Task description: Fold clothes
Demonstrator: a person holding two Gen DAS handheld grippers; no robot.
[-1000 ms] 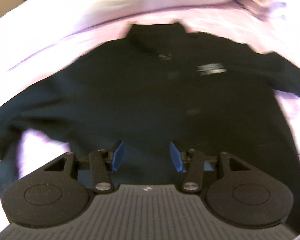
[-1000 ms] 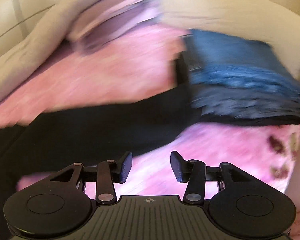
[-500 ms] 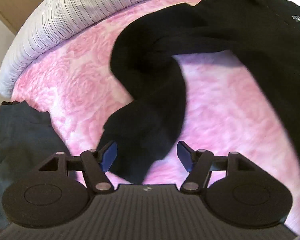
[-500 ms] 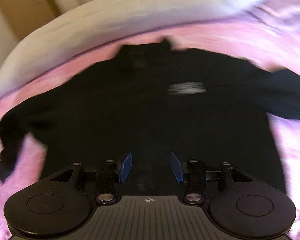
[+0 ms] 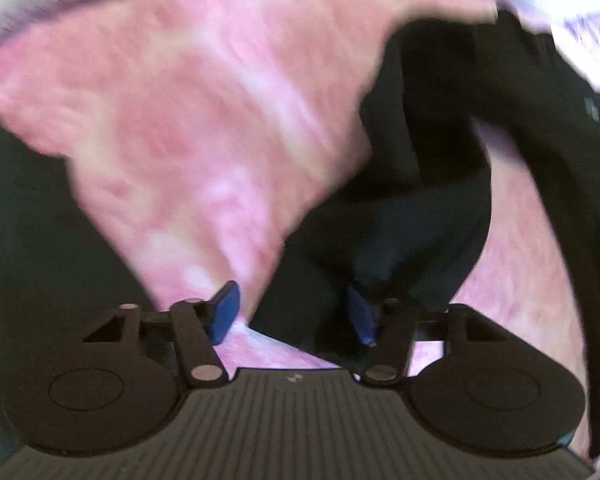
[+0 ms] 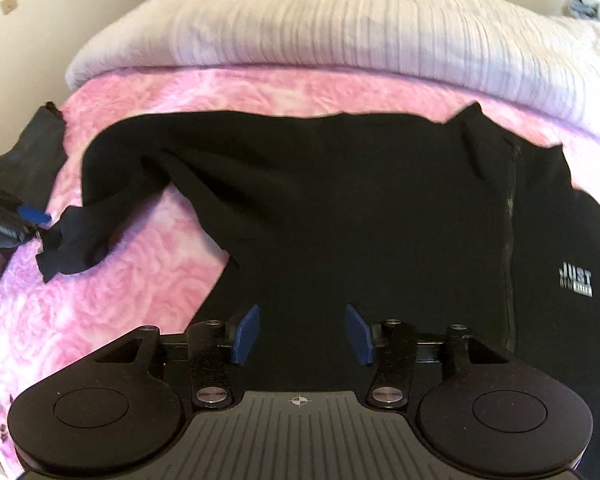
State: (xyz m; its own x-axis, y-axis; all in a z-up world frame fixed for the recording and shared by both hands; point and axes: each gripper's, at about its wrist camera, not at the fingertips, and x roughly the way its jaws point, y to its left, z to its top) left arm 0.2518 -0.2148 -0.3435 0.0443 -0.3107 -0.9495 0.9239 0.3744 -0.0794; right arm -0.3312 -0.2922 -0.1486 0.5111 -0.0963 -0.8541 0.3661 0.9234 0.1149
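A pink blanket (image 6: pixel 148 280) covers the bed, with a grey ribbed duvet (image 6: pixel 340 24) bunched at its far edge, well ahead of the right gripper (image 6: pixel 303 334). Spread across the blanket lies the black top (image 6: pixel 360 208), its body directly under and ahead of that gripper, the white logo (image 6: pixel 575 283) off to its right. The right jaws have just been opening; they stand apart over the cloth and clasp nothing. The top's sleeve (image 6: pixel 112 184) trails away to the left, ending in a crumpled cuff (image 6: pixel 66 250). There the left gripper (image 5: pixel 294 312) has just been closing, the cuff between its blue pads (image 5: pixel 225 312), but blur leaves it unclear whether they pinch yet. A dark folded garment (image 6: pixel 32 152) sits just beyond. The likely risks: closing on a thin fold so the cuff slips out, or catching blanket pile with it and dragging the top askew.
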